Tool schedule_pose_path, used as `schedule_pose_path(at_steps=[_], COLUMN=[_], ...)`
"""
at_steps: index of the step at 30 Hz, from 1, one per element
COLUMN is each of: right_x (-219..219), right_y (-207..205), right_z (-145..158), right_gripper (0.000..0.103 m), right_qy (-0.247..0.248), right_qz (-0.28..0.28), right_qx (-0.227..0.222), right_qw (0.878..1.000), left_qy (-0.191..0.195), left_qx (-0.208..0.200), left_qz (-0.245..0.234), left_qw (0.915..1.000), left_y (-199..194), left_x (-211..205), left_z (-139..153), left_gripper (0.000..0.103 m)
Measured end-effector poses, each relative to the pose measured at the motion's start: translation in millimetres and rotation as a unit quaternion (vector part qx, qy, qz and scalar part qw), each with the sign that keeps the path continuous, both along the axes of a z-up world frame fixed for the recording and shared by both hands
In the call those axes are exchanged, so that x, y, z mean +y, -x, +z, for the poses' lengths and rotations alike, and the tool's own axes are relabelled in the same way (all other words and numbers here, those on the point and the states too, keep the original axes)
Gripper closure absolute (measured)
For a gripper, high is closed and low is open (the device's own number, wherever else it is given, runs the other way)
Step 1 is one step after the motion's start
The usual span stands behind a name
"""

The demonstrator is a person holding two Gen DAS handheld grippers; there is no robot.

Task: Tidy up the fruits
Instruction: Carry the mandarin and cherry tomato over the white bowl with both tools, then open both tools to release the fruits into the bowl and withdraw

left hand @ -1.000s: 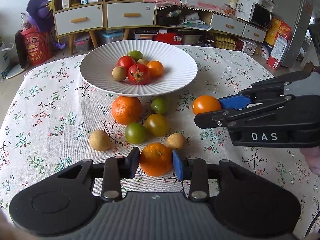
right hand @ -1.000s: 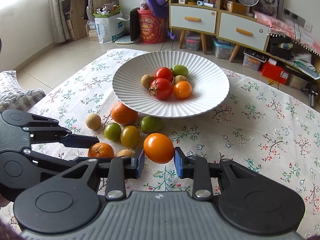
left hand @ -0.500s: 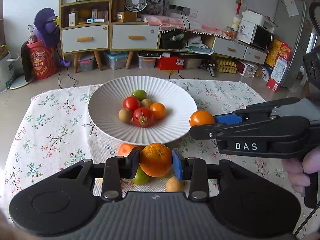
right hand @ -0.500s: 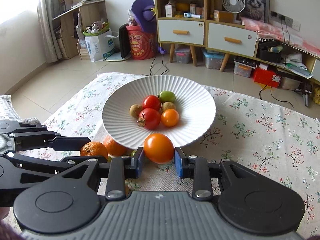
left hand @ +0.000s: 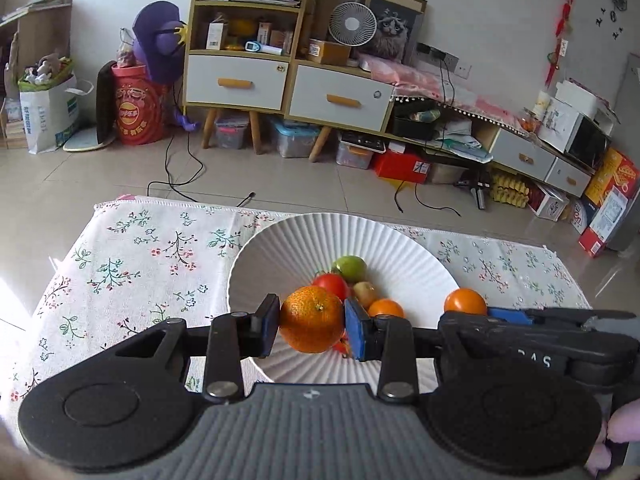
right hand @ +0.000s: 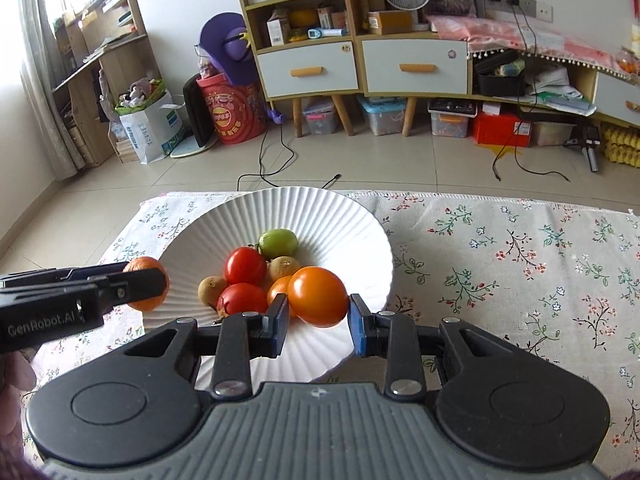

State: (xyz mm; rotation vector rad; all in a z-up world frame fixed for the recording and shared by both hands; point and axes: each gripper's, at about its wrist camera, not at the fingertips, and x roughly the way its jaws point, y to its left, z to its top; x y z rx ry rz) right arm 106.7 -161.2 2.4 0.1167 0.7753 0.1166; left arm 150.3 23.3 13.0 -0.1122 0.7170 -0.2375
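Note:
My left gripper (left hand: 312, 330) is shut on a rough-skinned orange (left hand: 311, 319) and holds it above the near part of the white ribbed plate (left hand: 280, 256). My right gripper (right hand: 318, 320) is shut on a smooth orange tomato (right hand: 318, 296), also over the plate (right hand: 352, 240). Several fruits lie in the plate: red tomatoes (right hand: 245, 266), a green one (right hand: 278, 242) and small brown ones (right hand: 212, 289). In the right wrist view the left gripper (right hand: 144, 282) comes in from the left with its orange (right hand: 138, 266). The left wrist view shows the right gripper (left hand: 476, 312) holding the tomato (left hand: 465, 301).
The plate rests on a floral tablecloth (right hand: 500, 248) whose far edge is just behind it. Beyond lies a tiled floor (left hand: 280, 176) with cables, a drawer cabinet (left hand: 288, 84) and storage boxes. A hand (left hand: 624, 428) shows at the lower right.
Both grippers lifted their fruit off the cloth and moved forward over the plate. The loose fruits on the cloth have dropped out of view beneath the grippers.

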Motion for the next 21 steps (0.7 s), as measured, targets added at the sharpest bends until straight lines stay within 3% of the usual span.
schedule_pose_path(at_steps=[7, 21], right_x=[-0.9, 0.9], right_y=[-14.0, -21.8], right_z=[-8.3, -15.2], right_gripper=[0.074, 0.074], right_qy=[-0.012, -0.017], right_qz=[-0.007, -0.011], right_qx=[0.008, -0.003], right_qw=[1.0, 1.0], left_qy=[0.017, 0.014], left_qx=[0.012, 0.001], left_qz=[0.036, 0.045], left_qw=[0.9991, 0.9989], left_y=[-18.4, -27.4], left_x=[1.5, -3.1], left_z=[-14.2, -22.9], left_gripper=[0.071, 0.07])
